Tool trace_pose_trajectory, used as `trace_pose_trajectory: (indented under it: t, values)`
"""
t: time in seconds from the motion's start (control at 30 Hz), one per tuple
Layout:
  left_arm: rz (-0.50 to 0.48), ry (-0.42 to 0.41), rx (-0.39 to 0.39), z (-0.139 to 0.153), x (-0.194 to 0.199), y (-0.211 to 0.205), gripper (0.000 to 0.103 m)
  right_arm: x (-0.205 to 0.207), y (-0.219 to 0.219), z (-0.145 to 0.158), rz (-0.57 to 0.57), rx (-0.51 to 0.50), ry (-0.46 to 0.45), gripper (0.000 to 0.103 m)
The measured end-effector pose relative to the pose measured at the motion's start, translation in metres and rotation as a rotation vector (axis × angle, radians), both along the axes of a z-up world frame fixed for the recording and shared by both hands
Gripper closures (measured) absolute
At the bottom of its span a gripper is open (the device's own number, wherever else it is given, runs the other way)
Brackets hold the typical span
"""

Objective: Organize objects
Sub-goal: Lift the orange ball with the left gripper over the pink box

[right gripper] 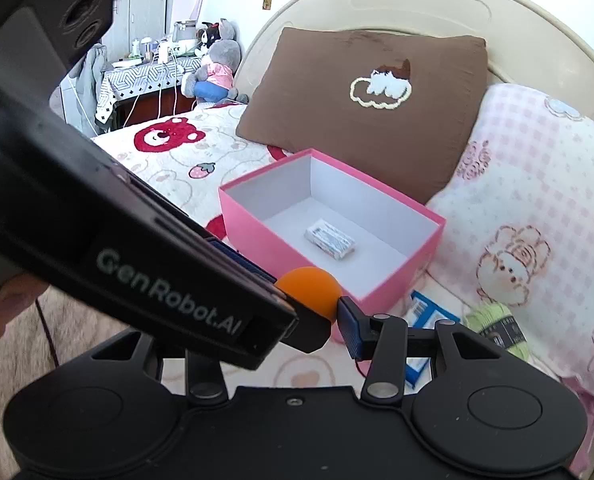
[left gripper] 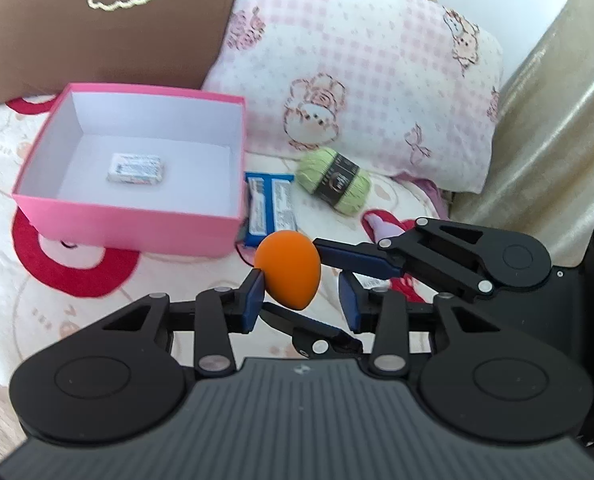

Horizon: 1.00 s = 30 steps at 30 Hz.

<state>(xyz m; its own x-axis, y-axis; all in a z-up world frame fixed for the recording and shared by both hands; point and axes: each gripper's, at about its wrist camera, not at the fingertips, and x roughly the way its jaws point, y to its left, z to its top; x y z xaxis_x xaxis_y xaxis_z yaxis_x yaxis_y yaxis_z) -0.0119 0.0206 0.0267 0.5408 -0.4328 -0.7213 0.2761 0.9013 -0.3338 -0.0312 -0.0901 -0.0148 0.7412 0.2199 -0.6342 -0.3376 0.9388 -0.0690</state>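
Observation:
An orange egg-shaped sponge point(left gripper: 287, 266) hangs above the bedspread in front of the open pink box point(left gripper: 129, 222). My right gripper point(left gripper: 293, 276) comes in from the right and is shut on the sponge, one finger above it and one below. My left gripper point(left gripper: 301, 286) is open: its left pad touches the sponge and its right pad stands apart from it. In the right wrist view the sponge point(right gripper: 311, 286) rests against my right gripper's point(right gripper: 295, 306) right pad point(right gripper: 351, 330); the left gripper's housing point(right gripper: 157, 264) hides the other finger. A white packet point(left gripper: 136, 168) lies in the box.
A blue packet point(left gripper: 271, 208) and a green yarn skein point(left gripper: 335, 180) lie right of the box. A pink checked pillow point(left gripper: 357, 60) and a brown pillow point(left gripper: 97, 40) stand behind. Golden fabric point(left gripper: 557, 120) rises at the right. Plush toys point(right gripper: 217, 68) sit far back.

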Motion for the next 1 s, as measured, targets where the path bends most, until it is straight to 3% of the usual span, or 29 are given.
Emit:
trace_pose_trajectory:
  t: [0.23, 0.43, 0.83, 1.0]
  values:
    - [0.073, -0.006, -0.085, -0.006, 0.012, 0.036, 0.065, 0.031, 0.013, 0.000, 0.048, 0.010, 0.028, 0.053]
    - [0.093, -0.008, -0.066, -0.006, 0.031, 0.051, 0.065, 0.056, 0.019, -0.004, 0.038, 0.070, 0.057, 0.053]
    - [0.162, 0.040, -0.083, -0.030, 0.104, 0.078, 0.065, 0.125, 0.026, -0.022, -0.025, 0.105, 0.105, 0.053]
    - [0.169, 0.072, -0.129, -0.044, 0.143, 0.082, 0.065, 0.150, 0.019, -0.029, -0.099, 0.120, 0.110, 0.053]
